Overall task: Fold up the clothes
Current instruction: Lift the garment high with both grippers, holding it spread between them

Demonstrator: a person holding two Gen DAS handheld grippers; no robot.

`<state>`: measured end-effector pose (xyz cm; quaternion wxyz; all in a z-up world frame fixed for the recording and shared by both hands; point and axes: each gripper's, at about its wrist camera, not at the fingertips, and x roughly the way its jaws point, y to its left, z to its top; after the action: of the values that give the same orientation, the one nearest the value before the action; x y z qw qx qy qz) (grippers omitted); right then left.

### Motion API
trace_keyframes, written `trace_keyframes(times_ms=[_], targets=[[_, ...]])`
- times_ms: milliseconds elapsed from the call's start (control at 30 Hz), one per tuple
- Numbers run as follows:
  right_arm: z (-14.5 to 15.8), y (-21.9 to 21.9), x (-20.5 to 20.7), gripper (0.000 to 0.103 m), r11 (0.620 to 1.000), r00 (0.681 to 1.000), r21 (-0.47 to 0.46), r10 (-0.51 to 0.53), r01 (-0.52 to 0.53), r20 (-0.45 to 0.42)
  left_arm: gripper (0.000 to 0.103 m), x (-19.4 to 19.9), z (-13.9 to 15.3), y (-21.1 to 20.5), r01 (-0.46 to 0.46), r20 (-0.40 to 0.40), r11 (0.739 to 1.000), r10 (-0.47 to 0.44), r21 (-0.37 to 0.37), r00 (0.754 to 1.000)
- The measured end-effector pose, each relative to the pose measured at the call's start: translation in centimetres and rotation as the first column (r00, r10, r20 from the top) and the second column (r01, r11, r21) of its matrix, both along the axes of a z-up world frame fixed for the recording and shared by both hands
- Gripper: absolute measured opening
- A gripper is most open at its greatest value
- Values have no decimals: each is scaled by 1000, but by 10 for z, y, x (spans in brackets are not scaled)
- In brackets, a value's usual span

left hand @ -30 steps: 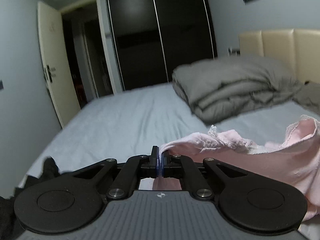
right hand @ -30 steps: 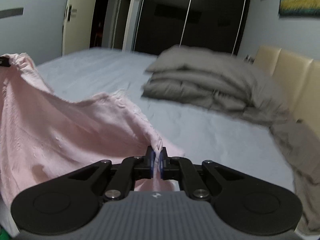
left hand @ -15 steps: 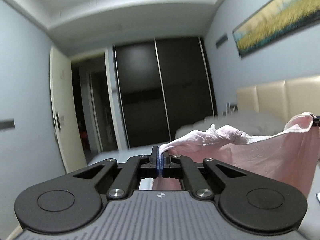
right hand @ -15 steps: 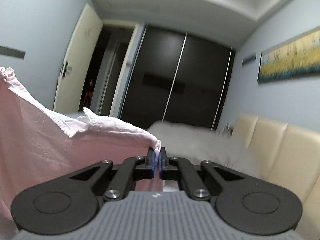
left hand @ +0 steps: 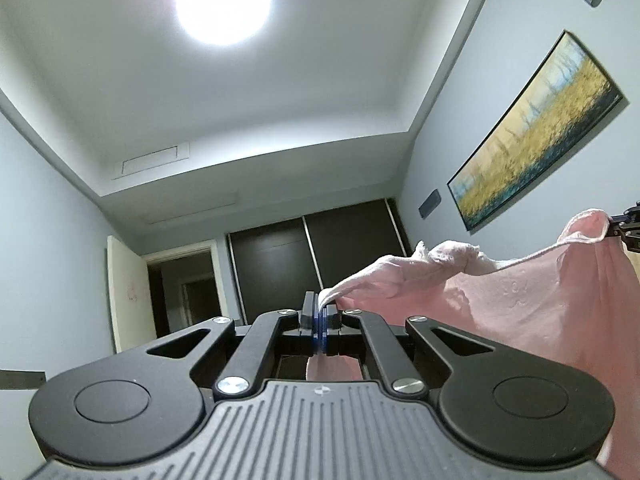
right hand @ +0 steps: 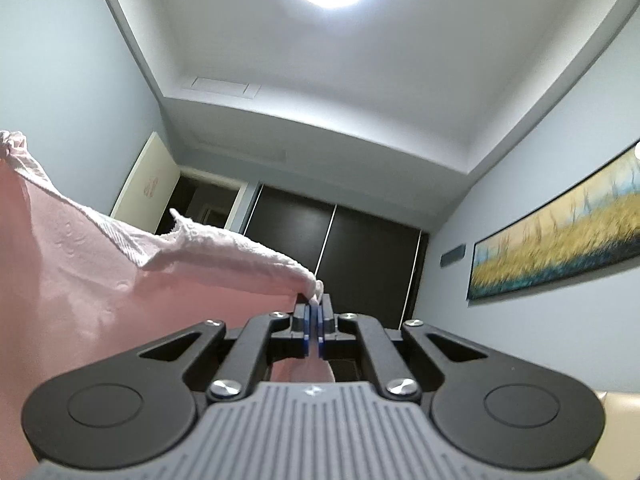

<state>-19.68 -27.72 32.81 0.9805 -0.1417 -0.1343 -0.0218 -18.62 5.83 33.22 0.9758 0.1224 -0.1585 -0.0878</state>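
Note:
A pale pink garment (left hand: 532, 304) with a lace-trimmed top edge hangs stretched in the air between both grippers. My left gripper (left hand: 321, 312) is shut on one top corner of it, and the cloth runs off to the right. There, at the frame's right edge, the right gripper's tips (left hand: 624, 226) pinch the other corner. In the right wrist view my right gripper (right hand: 314, 312) is shut on that corner, and the pink garment (right hand: 80, 272) spreads away to the left and hangs down. Both grippers point upward, toward the ceiling.
Only the room shows: a bright ceiling lamp (left hand: 222, 0), a dark sliding wardrobe (left hand: 316, 256), an open cream door (left hand: 128, 300) and a yellow framed painting (right hand: 560, 248) on the right wall. The bed is out of view below.
Both grippers have risen and tilted upward, lifting the pink garment off the bed. The bed and grey duvet dropped out of view; ceiling and lamp now fill the frames.

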Motion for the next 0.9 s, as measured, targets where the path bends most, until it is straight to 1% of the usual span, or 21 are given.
trace_keyframes(times_ms=[167,367,467,567,600,700,800,900], targets=[[7,-1,-15,4,1000,1000,-1,1,-1,19,0,-2,0,-1,23,-20,1000,-24,-18,1000],[5,-1,-42,4,1000,999,8,17,-17,52,0,-37,5,6,55,3,998,-55,-37,998],[3,-2,-57,4,999,998,18,27,-28,56,0,-55,7,13,67,8,997,-67,-31,998],[-3,-2,-59,4,999,999,35,38,-40,35,0,-53,3,14,67,-25,997,-68,-24,997],[-5,-2,-56,4,998,999,41,41,-42,23,0,-50,0,16,60,-42,998,-61,-17,997],[-20,3,-39,4,998,998,49,48,-46,-39,0,-23,-13,15,27,-131,1000,-26,1,991],[-47,6,-7,4,996,986,68,69,-59,-155,0,14,-34,16,1,-241,1000,1,7,971],[-81,10,33,4,995,955,81,87,-67,-282,0,61,-64,14,-32,-341,999,40,28,939]])
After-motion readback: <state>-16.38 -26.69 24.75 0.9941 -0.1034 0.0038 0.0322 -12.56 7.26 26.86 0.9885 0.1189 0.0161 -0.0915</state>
